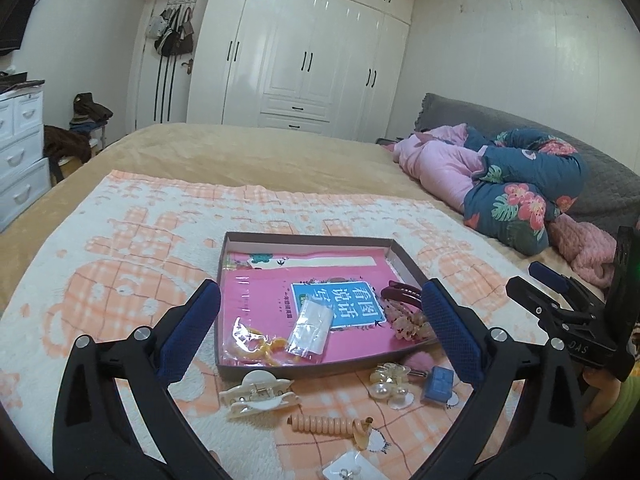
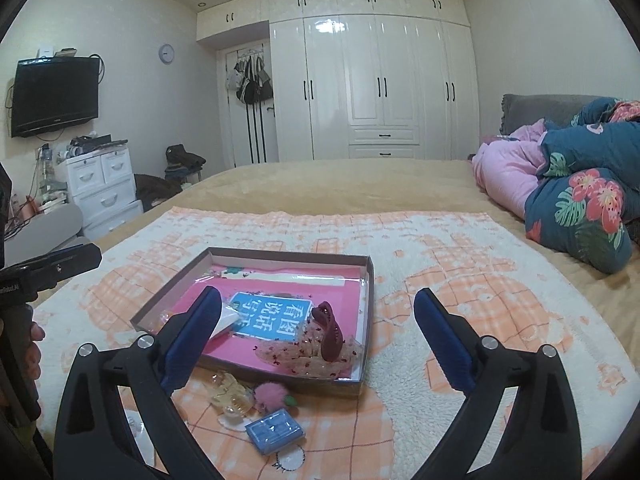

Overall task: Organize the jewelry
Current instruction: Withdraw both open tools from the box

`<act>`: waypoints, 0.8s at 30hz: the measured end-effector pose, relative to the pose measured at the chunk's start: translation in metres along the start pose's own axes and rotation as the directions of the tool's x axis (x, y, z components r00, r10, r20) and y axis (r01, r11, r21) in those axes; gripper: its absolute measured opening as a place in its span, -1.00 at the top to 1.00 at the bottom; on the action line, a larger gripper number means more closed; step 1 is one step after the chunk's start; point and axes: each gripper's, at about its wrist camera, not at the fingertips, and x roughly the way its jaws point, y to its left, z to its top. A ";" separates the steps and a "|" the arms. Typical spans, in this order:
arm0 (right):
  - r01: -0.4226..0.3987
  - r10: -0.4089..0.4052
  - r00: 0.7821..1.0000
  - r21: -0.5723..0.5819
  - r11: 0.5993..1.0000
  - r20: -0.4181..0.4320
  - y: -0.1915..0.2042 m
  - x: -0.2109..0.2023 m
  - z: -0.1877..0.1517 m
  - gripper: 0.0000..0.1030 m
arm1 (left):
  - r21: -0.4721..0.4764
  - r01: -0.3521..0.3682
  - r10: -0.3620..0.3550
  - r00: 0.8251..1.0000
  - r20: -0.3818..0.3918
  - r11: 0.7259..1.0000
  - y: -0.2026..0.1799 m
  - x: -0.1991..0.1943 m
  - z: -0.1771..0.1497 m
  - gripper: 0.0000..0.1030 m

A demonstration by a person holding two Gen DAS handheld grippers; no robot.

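Note:
A shallow brown box (image 1: 304,237) (image 2: 362,384) with a pink booklet inside lies on the bed. In it are a dark red claw clip (image 1: 400,294) (image 2: 330,334) on a speckled clear scrunchie (image 2: 308,354), a yellow piece in plastic (image 1: 260,346) and a small clear bag (image 1: 310,330). In front lie a cream claw clip (image 1: 258,396), a peach spiral hair tie (image 1: 332,426), a pearl clip (image 1: 390,386) (image 2: 230,398), a pink pompom (image 2: 270,396), a blue case (image 1: 438,384) (image 2: 274,430) and an earring card (image 1: 348,470). My left gripper (image 1: 320,316) and right gripper (image 2: 318,320) are both open and empty above these.
An orange-and-white blanket (image 2: 440,280) covers the tan bed. Pink and floral quilts (image 1: 512,184) (image 2: 576,184) are piled at the right. White wardrobes (image 2: 380,84) stand at the back, white drawers (image 2: 104,184) and a wall TV (image 2: 54,96) at the left.

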 end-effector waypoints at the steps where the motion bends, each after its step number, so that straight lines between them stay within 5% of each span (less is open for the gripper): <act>1: -0.003 0.003 1.000 -0.002 1.000 0.003 0.001 -0.002 0.000 -0.83 | -0.002 -0.002 0.002 1.000 0.005 1.000 0.000 -0.004 0.000 -0.78; 24: -0.073 0.077 0.996 -0.076 0.994 0.051 0.023 -0.045 -0.011 -0.85 | 0.002 -0.012 0.012 0.997 0.073 1.000 -0.004 -0.049 -0.024 -0.78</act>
